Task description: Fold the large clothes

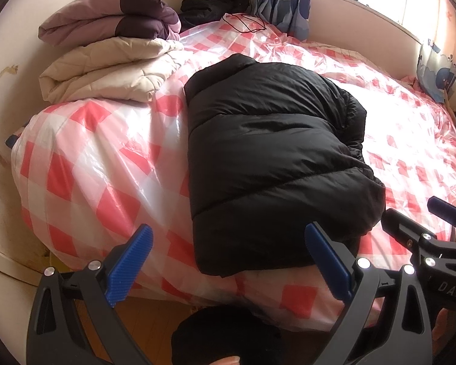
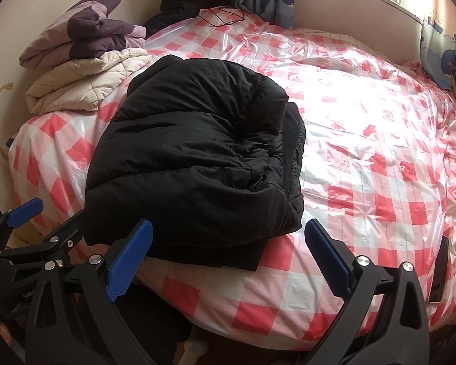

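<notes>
A black puffer jacket lies folded into a thick bundle on the bed, near its front edge; the right wrist view shows the jacket left of centre. My left gripper hovers open over the bed's front edge, its blue pads wide apart and holding nothing, just short of the jacket's near corner. My right gripper is open too, empty, in front of the jacket's near right corner. Each gripper shows in the other's view: the right gripper at the right edge, the left gripper at the lower left.
The bed has a red-and-white checked cover under clear plastic. Folded cream and purple quilts are stacked at its far left. Dark clothes and a cable lie at the head. A phone rests near the right front edge.
</notes>
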Tool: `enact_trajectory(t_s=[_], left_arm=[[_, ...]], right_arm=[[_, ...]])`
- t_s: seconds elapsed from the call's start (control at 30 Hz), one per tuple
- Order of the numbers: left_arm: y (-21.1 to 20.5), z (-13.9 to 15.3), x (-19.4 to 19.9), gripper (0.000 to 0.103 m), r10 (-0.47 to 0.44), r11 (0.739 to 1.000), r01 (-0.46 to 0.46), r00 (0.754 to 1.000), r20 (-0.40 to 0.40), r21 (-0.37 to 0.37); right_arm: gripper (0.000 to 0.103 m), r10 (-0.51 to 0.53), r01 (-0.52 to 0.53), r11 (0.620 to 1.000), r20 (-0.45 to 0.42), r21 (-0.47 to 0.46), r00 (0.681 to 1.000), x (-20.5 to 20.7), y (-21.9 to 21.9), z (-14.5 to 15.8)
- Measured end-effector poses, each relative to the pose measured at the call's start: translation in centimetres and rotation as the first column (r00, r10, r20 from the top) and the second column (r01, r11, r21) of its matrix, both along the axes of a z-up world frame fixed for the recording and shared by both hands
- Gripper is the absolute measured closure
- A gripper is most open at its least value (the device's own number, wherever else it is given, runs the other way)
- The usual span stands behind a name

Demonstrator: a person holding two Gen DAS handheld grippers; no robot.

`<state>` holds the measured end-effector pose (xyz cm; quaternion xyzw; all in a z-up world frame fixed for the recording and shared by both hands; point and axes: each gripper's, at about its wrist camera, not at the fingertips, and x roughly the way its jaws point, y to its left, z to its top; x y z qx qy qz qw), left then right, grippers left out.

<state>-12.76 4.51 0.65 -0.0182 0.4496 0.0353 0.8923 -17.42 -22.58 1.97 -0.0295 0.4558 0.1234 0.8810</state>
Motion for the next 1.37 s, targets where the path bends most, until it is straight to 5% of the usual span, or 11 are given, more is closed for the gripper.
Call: enact_trajectory(t_s=[0.2,0.77,0.93,1.37], left_arm=[[-0.8,0.0,-0.1,0.007,0.022,0.998,-0.021,1.000,-0.015,0.064],[-2.7,0.6,-1.1,0.007,0.009,0.999,-0.007,0.999,-0.037,0.037],[-2.9,1.2,-2.2,0.007,-0.028,0.999,0.028,1.000,0.013,-0.030],[-4.4,1.7,-2.8,0.007,0.000,0.997,0.000,1.000,0.005,0.077]], right_arm=[[0.006,-0.003,0.004,1.000,-0.003,0.005,1.000,0.0,-0.3,-0.1],[0.006,-0.023,0.023,0.999,-0.002,0.029,1.000,-0.3,-2.7,-0.4],[0.006,-0.030,0.031,0.999,-0.005,0.037,1.000,-0.5,-3.2,-0.5],[0.006,-0.047,0.046,0.997,0.014,0.054,0.999,-1.4,-4.4,0.2]])
